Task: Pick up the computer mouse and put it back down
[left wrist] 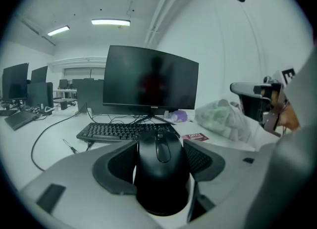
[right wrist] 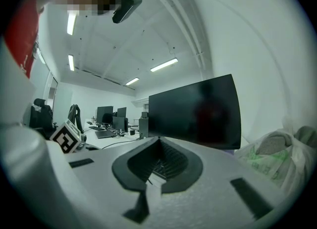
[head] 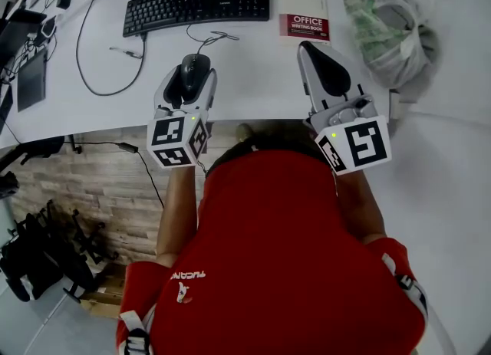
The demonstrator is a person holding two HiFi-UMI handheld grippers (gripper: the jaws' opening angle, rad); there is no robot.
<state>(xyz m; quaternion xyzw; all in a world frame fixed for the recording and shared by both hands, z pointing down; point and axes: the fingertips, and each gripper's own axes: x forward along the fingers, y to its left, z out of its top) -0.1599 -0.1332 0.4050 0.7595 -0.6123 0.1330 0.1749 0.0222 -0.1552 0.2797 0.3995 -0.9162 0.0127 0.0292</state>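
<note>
The mouse (head: 195, 67) lies between the jaws of the left claw (head: 192, 77), keyboard (head: 198, 4) behind, notebook (head: 305, 18) right.

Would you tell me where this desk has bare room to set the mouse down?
Widest bare desk lies between the left gripper, shut on the mouse, and the shut right gripper, below the keyboard and writing book. A smaller patch lies between the cable and the near edge. Crowded beside the plastic bag.

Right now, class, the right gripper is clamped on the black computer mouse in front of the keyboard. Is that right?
Not quite: it is the left gripper that is clamped on the black computer mouse in front of the keyboard. The left gripper view shows it between the jaws; the right gripper is shut on nothing.
</note>
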